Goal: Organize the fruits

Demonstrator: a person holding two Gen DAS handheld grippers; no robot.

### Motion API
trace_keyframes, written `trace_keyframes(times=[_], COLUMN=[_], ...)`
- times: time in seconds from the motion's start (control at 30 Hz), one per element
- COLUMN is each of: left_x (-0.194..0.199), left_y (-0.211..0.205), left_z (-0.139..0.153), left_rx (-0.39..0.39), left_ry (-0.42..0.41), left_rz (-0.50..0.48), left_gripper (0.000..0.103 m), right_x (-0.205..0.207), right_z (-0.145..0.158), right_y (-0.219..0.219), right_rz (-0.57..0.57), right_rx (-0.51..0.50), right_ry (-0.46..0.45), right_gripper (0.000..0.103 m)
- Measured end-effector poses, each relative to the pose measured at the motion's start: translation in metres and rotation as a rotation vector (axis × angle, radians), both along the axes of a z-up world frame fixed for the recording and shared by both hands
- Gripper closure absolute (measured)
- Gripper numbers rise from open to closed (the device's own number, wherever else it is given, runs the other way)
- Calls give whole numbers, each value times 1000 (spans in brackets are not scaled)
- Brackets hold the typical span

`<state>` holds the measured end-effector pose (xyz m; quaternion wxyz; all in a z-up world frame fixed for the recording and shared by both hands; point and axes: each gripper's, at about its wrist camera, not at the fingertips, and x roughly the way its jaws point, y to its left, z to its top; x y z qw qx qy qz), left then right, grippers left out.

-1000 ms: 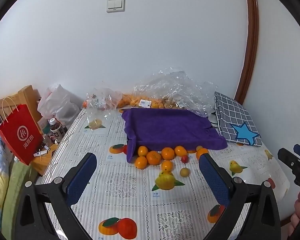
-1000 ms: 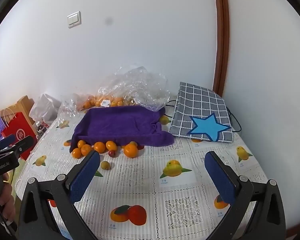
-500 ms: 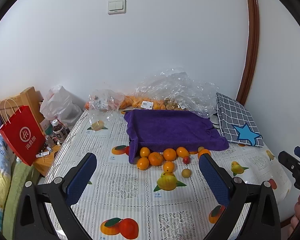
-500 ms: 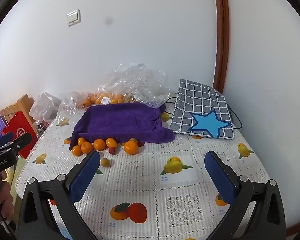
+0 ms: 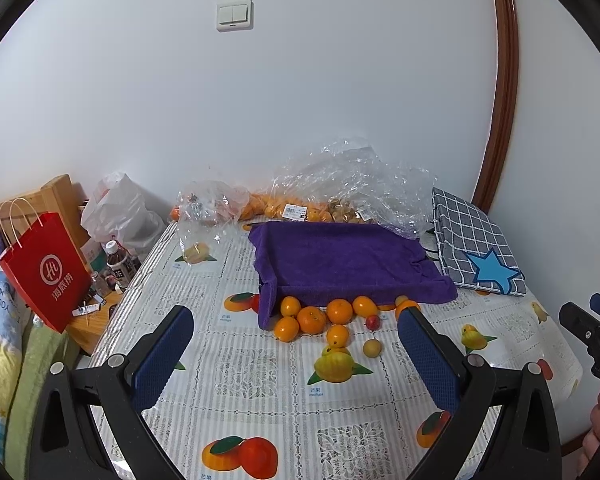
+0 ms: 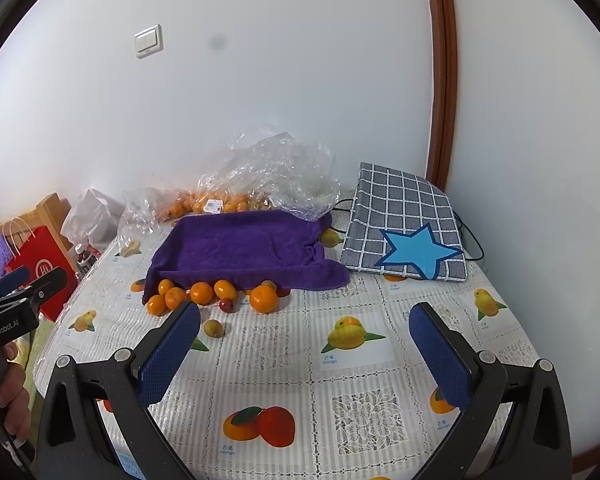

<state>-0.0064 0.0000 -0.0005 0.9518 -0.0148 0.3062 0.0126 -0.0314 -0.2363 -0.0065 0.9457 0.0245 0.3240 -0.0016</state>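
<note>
Several oranges lie loose on the table along the front edge of a purple towel draped over a tray. A small red fruit and a small yellow-brown fruit lie beside them. My left gripper is open and empty, held above the near table, short of the fruit. My right gripper is open and empty, to the right of the fruit. Each gripper shows at the edge of the other's view.
The fruit-print tablecloth covers the table. Clear plastic bags with more oranges lie by the wall. A grey checked bag with a blue star lies at the right. A red paper bag and bottles stand left of the table.
Both grippers have drawn back and risen slightly, so the fruit and towel sit a little farther off. Nothing on the table has moved.
</note>
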Motion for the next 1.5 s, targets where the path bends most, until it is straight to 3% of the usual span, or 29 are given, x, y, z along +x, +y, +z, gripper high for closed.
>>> trace_keyframes(times=[1.5], left_x=[-5], left_y=[-3], left_z=[1], left_rx=[-14], left_ry=[-14], left_rz=[-11], left_gripper=[0], right_x=[-7], right_z=[5], right_y=[5], right_rz=[18], right_rx=[-9], right_ry=[-15], right_gripper=[0])
